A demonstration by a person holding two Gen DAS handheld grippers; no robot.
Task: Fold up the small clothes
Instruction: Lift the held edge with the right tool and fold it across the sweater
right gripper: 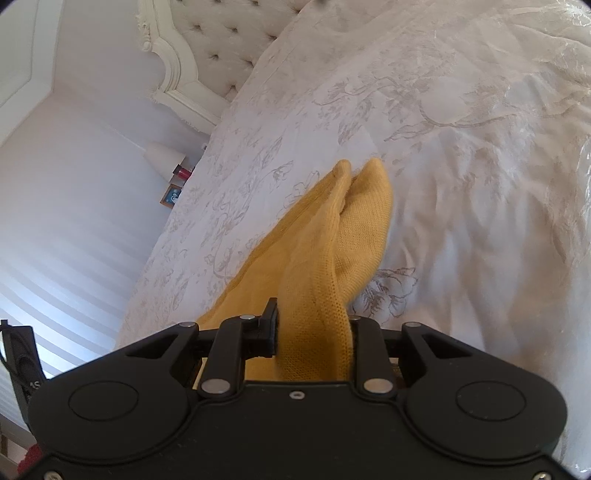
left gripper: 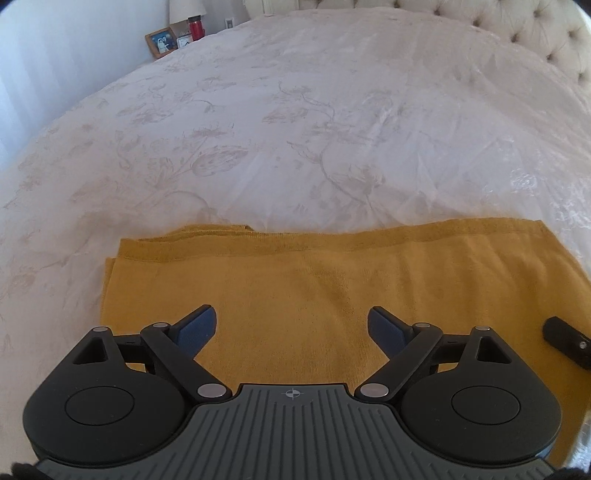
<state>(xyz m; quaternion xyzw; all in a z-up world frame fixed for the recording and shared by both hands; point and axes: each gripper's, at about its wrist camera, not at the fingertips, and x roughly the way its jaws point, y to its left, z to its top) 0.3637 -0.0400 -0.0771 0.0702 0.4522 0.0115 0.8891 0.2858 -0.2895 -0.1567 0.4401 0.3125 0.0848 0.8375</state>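
A mustard-yellow knit garment (left gripper: 332, 280) lies flat on the white bedspread (left gripper: 295, 129), folded over along its far edge. My left gripper (left gripper: 291, 325) hovers just above its near part, jaws wide open and empty, blue pads (left gripper: 199, 328) showing. My right gripper (right gripper: 314, 328) is shut on a bunched fold of the same garment (right gripper: 332, 258), which rises out of the jaws and droops forward over the bed. The right gripper's finger (left gripper: 565, 339) shows at the garment's right edge in the left wrist view.
A tufted cream headboard (left gripper: 517, 29) stands at the bed's far right. A nightstand beside the bed holds a framed photo (left gripper: 161, 42), a red candle jar (left gripper: 195, 26) and a white lamp (right gripper: 164, 157). A striped wall (right gripper: 66, 221) runs beside the bed.
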